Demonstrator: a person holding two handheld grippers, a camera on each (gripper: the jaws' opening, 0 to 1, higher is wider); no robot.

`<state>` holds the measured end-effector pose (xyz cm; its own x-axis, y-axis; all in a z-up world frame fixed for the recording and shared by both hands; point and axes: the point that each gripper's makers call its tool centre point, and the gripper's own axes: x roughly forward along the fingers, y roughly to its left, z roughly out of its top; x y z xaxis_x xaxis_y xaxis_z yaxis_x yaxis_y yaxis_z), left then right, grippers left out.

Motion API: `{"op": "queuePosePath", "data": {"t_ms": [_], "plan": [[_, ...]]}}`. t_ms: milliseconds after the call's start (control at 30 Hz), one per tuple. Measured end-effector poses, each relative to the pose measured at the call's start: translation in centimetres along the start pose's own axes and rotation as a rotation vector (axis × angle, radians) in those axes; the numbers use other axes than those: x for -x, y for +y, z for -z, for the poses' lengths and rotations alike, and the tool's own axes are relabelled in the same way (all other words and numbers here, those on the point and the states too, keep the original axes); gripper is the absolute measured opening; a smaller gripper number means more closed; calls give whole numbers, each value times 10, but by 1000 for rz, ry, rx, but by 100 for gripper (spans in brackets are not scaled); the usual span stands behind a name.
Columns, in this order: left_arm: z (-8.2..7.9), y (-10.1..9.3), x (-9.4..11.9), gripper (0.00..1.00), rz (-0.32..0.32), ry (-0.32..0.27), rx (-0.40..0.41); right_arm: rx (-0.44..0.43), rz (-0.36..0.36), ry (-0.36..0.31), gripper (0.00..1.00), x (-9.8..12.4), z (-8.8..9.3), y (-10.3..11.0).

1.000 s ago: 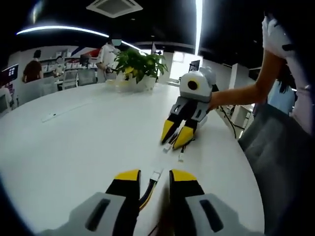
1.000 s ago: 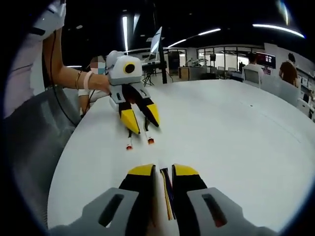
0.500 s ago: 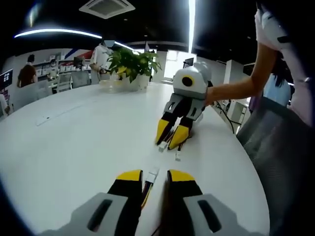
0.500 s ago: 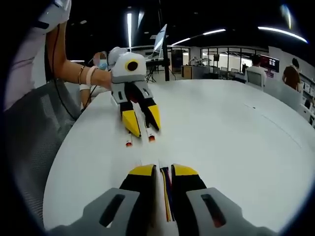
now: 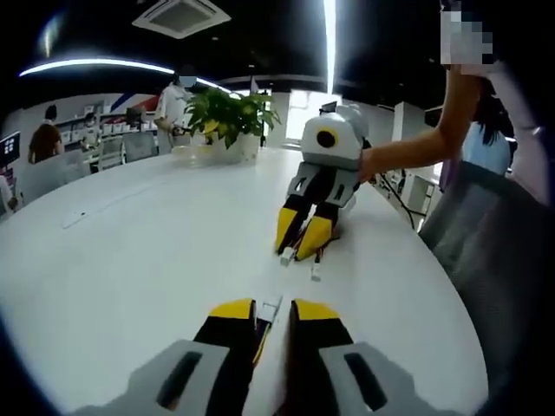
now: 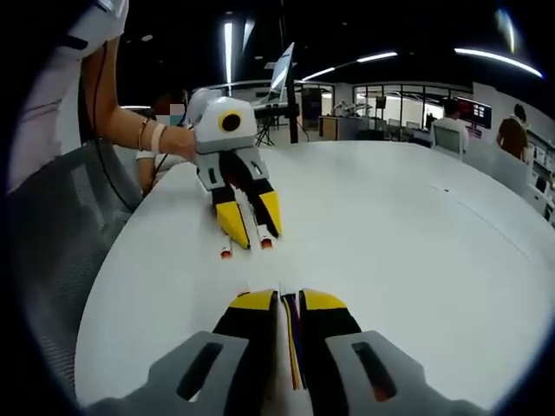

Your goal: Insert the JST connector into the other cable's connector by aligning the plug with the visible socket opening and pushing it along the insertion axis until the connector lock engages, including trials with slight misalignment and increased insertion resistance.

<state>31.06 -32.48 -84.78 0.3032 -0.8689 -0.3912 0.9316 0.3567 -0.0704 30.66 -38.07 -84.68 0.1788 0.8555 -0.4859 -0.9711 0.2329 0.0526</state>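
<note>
The left claw pinches a cable with its white plug at the tips, the right claw pinches the other cable, and with the claws far apart on the table the ends could meet crooked and jam.

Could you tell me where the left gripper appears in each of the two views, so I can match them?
Left gripper view: the left gripper rises from the bottom centre, closed on a cable.
Right gripper view: it sits upper left of centre, tips down near the table.
Shared landmark: the white table.
</note>
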Motion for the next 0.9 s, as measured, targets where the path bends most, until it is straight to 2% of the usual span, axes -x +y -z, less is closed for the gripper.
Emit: {"op": "queuePosePath", "data": {"t_ms": [233, 500, 900], "plan": [[0, -1, 1, 7, -3, -12, -16, -3, 2, -7, 6, -1, 1, -2], [-1, -6, 1, 7, -4, -11, -89, -1, 4, -16, 5, -2, 1, -4], [-5, -7, -2, 1, -15, -72, -41, 4, -3, -30, 4, -3, 2, -4]]}}
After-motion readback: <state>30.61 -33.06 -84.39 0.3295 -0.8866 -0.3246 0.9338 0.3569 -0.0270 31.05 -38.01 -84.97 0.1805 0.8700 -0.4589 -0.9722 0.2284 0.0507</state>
